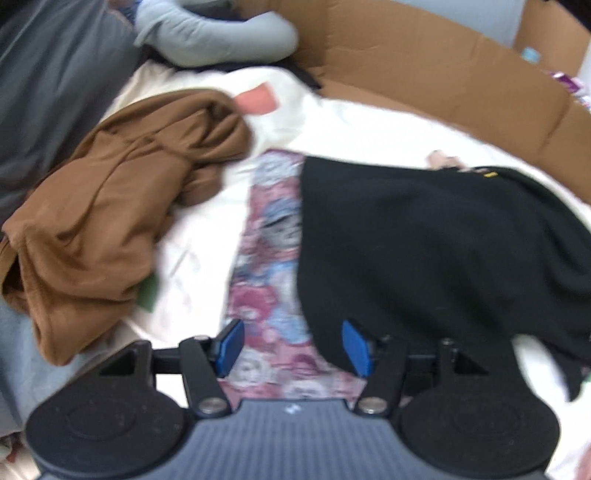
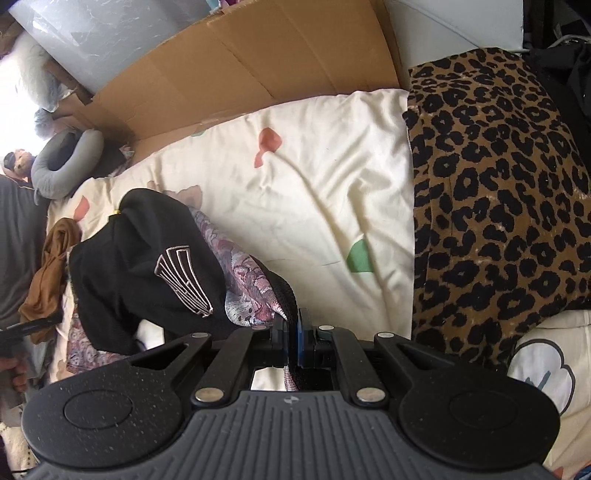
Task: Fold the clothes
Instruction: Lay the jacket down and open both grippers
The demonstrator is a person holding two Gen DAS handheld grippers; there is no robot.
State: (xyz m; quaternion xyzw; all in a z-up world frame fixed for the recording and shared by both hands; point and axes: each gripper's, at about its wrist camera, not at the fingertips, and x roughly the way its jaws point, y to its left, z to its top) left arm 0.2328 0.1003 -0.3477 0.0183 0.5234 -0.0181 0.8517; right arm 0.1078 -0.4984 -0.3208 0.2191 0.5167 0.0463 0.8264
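Note:
A black garment [image 1: 424, 251] with a pale printed logo and a pink-and-blue floral lining [image 1: 269, 258] lies on the cream bedspread [image 1: 192, 266]. My left gripper [image 1: 291, 345] is open and empty, just above the floral strip at the garment's near edge. My right gripper [image 2: 291, 336] is shut on the black garment [image 2: 147, 266] at a fold where the floral lining [image 2: 247, 291] shows, lifting that end off the bedspread [image 2: 314, 206]. A crumpled brown garment [image 1: 122, 199] lies to the left; it also shows in the right wrist view [image 2: 48, 273].
A cardboard sheet [image 1: 443, 70] stands along the far side of the bed, seen too in the right wrist view [image 2: 258, 55]. A grey neck pillow [image 1: 214, 33] lies at the back. A leopard-print cloth [image 2: 498, 206] covers the bed's right part.

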